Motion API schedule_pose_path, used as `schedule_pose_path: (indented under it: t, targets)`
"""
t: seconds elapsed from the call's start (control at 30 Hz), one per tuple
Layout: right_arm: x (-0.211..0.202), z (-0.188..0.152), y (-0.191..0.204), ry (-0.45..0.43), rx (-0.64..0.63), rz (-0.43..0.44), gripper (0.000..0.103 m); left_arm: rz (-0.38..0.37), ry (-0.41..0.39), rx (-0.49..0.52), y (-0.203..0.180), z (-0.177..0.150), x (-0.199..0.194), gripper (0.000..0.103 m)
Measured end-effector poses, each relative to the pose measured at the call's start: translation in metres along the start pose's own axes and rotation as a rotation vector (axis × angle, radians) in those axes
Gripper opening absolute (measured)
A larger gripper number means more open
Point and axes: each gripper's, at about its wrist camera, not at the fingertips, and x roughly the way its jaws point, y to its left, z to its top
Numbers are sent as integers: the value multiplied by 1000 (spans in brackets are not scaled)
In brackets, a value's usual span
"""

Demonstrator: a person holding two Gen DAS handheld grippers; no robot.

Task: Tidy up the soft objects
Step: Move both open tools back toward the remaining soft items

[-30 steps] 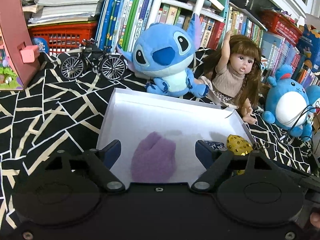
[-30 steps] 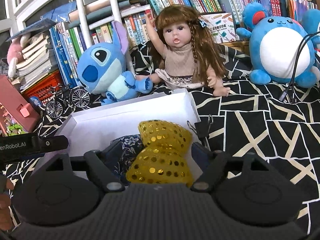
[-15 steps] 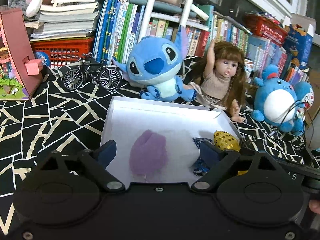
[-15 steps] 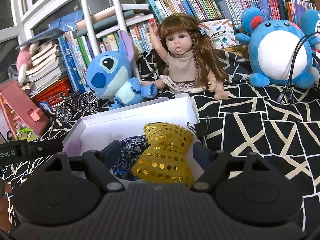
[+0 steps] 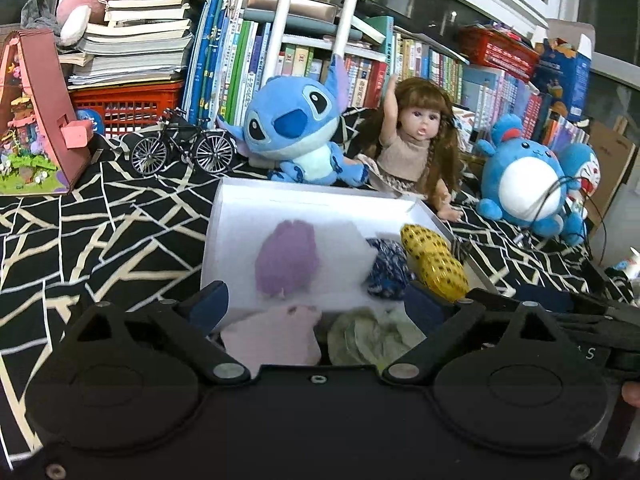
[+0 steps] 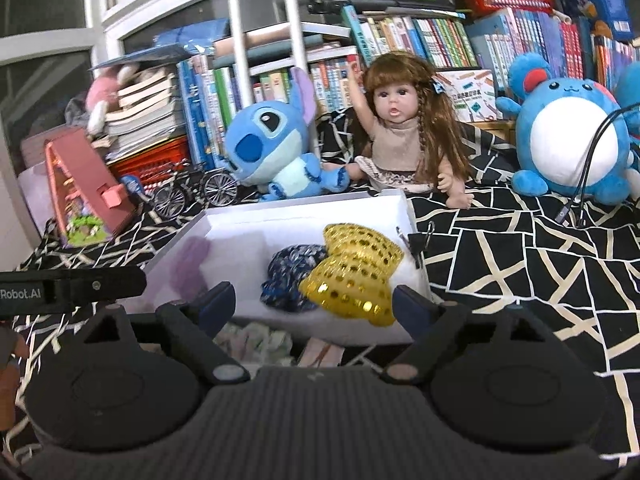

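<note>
A white box (image 5: 316, 206) (image 6: 280, 216) lies on the black patterned cloth. In it are a purple soft piece (image 5: 286, 258), a dark blue floral piece (image 5: 386, 270) (image 6: 290, 276) and a gold sequin bow (image 5: 434, 262) (image 6: 354, 272). Outside the box's near edge lie a pale pink soft piece (image 5: 274, 338) and a pale green crumpled piece (image 5: 376, 338) (image 6: 256, 340). My left gripper (image 5: 318, 308) is open and empty above these two. My right gripper (image 6: 314, 306) is open and empty in front of the box.
A blue Stitch plush (image 5: 296, 132), a doll (image 5: 416, 148) and a round blue plush (image 5: 528, 184) sit behind the box. A model bicycle (image 5: 180, 150) and a pink toy house (image 5: 38, 120) stand at the left. Bookshelves fill the back. A black clip (image 6: 420, 242) hangs on the box's right rim.
Both grippers have pulled back and risen from the box. The gold bow and blue piece now lie free in the box. The pink and green pieces have come into view.
</note>
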Motion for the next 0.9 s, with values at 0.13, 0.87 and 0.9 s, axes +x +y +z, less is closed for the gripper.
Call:
schedule_pose_path:
  t: [0.13,0.87,0.9]
  targets:
    - [-11,-11,6,-3,-43,17,93,-13,-3,26,-4,-16,-11,95]
    - [-64,-68,12,8,-125,69,98,-48,45,-4,-3,-76,-48,96]
    - [-65,-71,13,9,-129,72,98,-48,46,-6,-3,-77,-49,96]
